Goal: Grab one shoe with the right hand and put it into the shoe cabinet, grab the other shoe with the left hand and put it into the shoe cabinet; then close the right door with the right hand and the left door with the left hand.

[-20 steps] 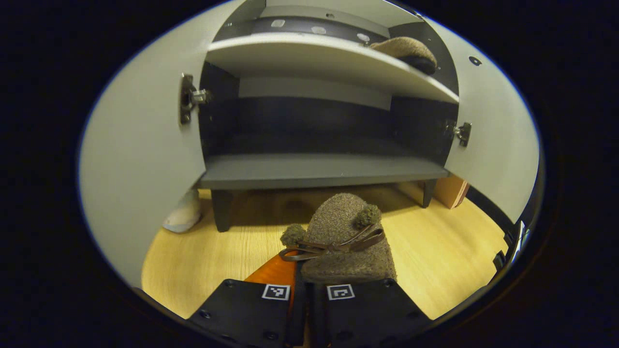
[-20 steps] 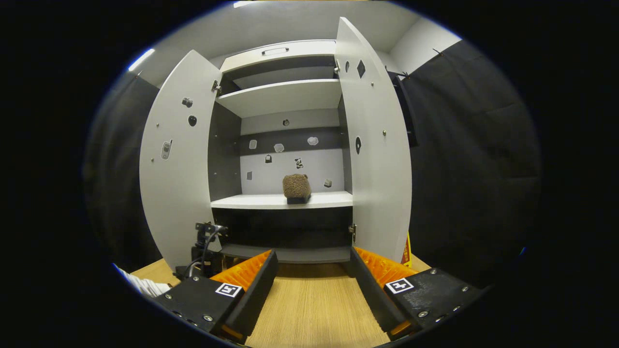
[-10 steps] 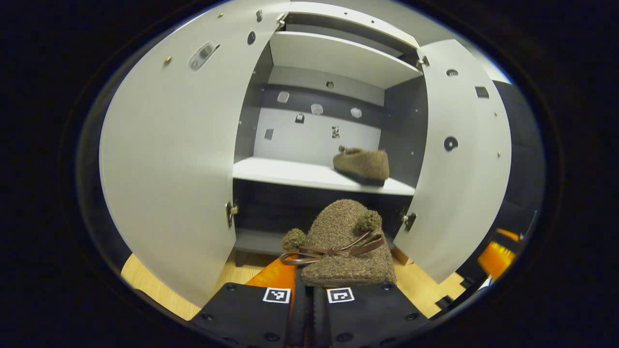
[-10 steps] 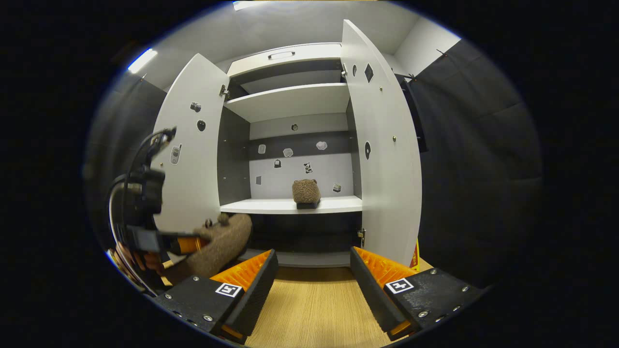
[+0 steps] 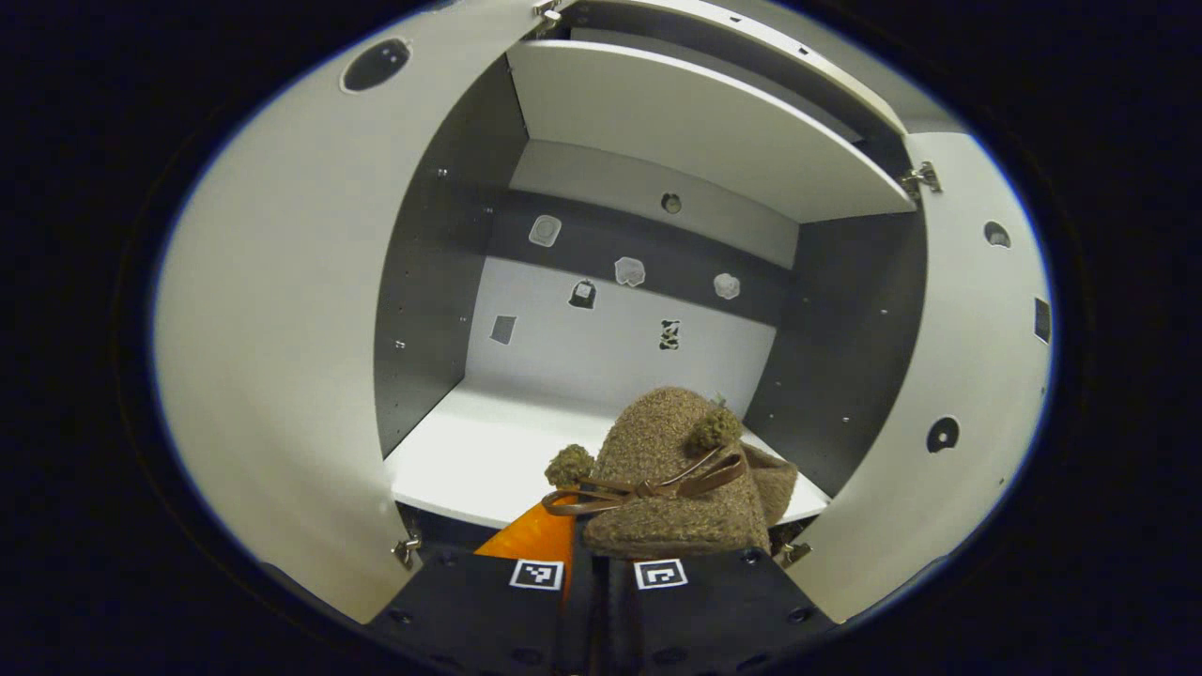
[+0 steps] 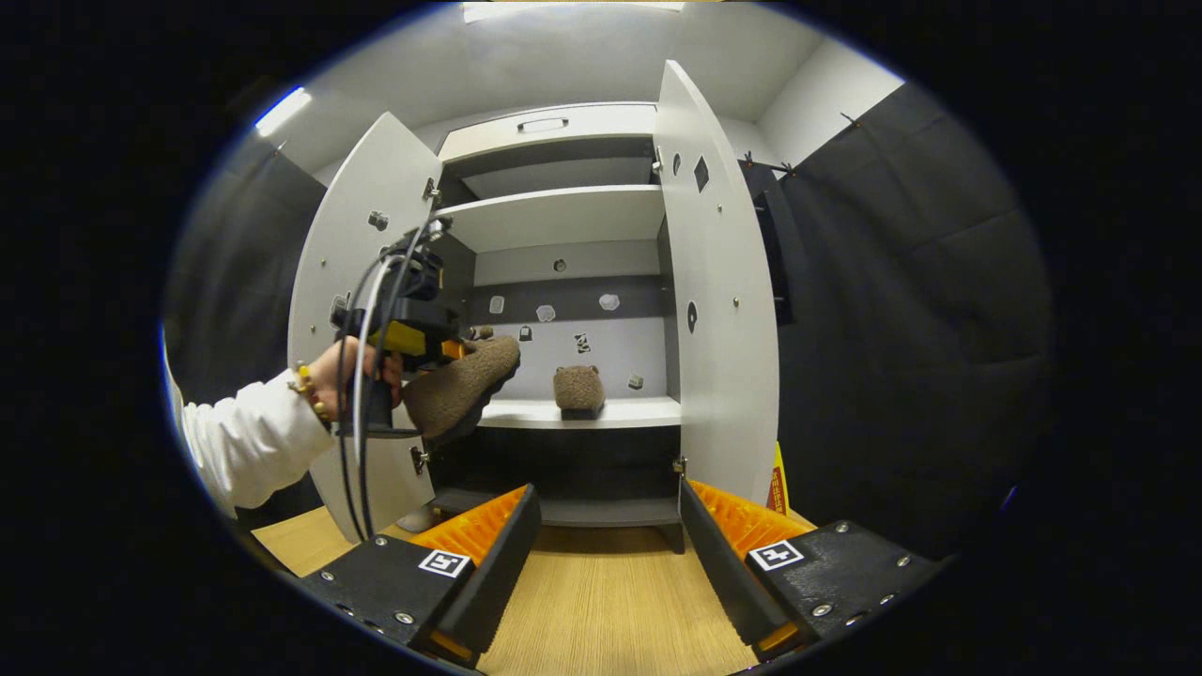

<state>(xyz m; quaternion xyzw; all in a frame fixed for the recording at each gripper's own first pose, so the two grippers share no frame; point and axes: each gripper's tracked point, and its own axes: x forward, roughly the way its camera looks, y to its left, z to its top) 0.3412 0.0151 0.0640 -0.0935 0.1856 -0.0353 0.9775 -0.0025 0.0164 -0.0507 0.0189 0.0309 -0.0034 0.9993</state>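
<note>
Shoes: two counted. One [image 6: 577, 387] sits on the middle shelf [image 6: 629, 413], centre of the right gripper view. The other [image 5: 678, 474], low centre in the left gripper view, is clamped at its heel by the left gripper [image 5: 595, 563], jaws narrow on it, and hangs at the shelf's front edge, not yet set down.

By my reading the first placement is done and the second nearly so; both door closings remain. Two doors, left door [image 6: 362, 310] and right door [image 6: 718, 310], stand open. The right gripper [image 6: 606, 540] is spread wide and empty above the floor [image 6: 601, 610], bottom of frame.
</note>
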